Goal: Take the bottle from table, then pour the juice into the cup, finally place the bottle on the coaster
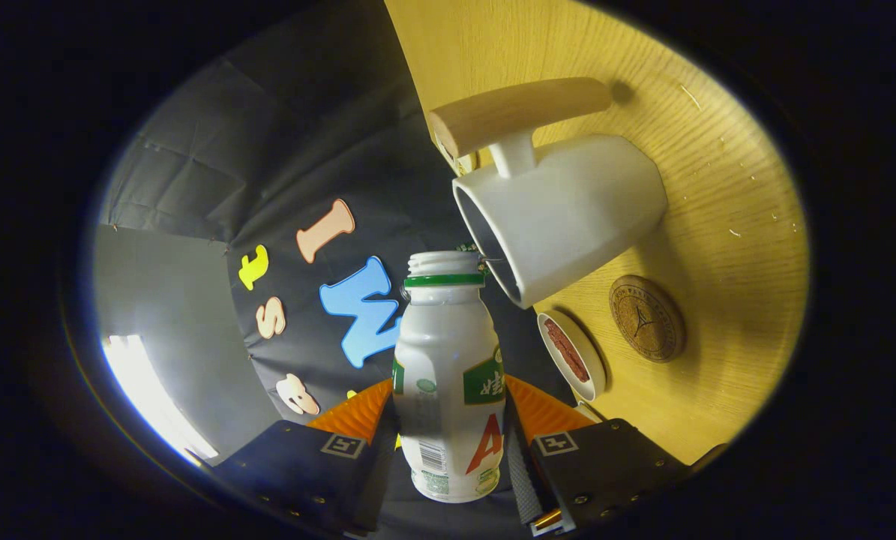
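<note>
I'm clamping my gripper (450,442) on the uncapped white plastic bottle (449,390), big red "A" label, mouth nearing white cup (567,217), round cork coaster (646,318) beyond.

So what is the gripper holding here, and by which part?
The gripper holds the white bottle; its fingers press on opposite sides of the bottle's lower body, below the green neck ring. The open mouth is tipped toward the white cup.
</note>
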A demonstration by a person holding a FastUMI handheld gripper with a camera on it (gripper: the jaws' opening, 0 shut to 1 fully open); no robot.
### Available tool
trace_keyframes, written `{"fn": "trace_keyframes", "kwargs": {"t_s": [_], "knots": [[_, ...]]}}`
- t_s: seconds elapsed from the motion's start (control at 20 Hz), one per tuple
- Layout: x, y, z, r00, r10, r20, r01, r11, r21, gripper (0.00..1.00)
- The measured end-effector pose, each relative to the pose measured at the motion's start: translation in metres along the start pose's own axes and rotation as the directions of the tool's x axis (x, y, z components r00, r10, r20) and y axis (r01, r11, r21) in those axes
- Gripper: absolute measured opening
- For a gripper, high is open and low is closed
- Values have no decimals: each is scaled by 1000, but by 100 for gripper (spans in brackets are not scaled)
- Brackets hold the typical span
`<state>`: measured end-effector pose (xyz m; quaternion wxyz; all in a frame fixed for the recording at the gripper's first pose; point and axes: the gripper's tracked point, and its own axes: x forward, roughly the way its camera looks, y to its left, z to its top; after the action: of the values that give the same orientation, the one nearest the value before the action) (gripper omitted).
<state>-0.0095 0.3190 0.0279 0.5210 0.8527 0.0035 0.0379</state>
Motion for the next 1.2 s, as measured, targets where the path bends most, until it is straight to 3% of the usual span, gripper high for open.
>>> {"fn": "trace_keyframes", "kwargs": {"t_s": [1.2], "knots": [[-2,0,10,1000,-1,2,1,1000,24,67]]}}
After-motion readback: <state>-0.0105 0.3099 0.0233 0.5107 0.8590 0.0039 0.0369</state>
